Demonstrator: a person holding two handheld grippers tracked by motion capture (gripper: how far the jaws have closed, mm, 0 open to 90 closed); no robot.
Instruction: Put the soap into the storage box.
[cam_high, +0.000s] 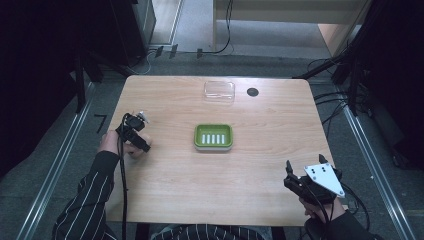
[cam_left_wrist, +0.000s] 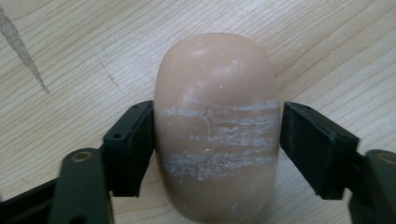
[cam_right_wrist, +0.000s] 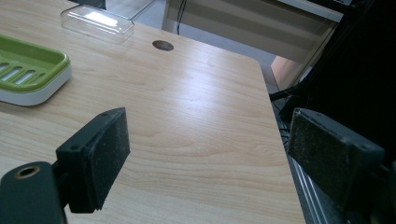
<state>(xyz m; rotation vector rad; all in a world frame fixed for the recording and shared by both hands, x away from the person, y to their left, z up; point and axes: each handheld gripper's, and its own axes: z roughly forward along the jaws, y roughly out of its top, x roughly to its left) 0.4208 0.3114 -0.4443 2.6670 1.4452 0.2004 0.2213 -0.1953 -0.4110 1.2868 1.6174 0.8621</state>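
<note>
Peach-coloured soap lies on the wooden table between the jaws of the left gripper, its long axis running away from the hand. The jaws look closed against its two long sides, though the far pad's contact is hard to judge. The green soap dish sits well to the right. The right gripper rests wide open and empty, farther from the soap.

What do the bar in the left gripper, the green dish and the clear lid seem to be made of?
Bar: probably soap, matte peach, with whitish scuffed streaks across it.
Green dish: likely plastic, smooth, slotted green insert on a white base.
Clear lid: seemingly transparent glossy plastic; the wood shows through.
</note>
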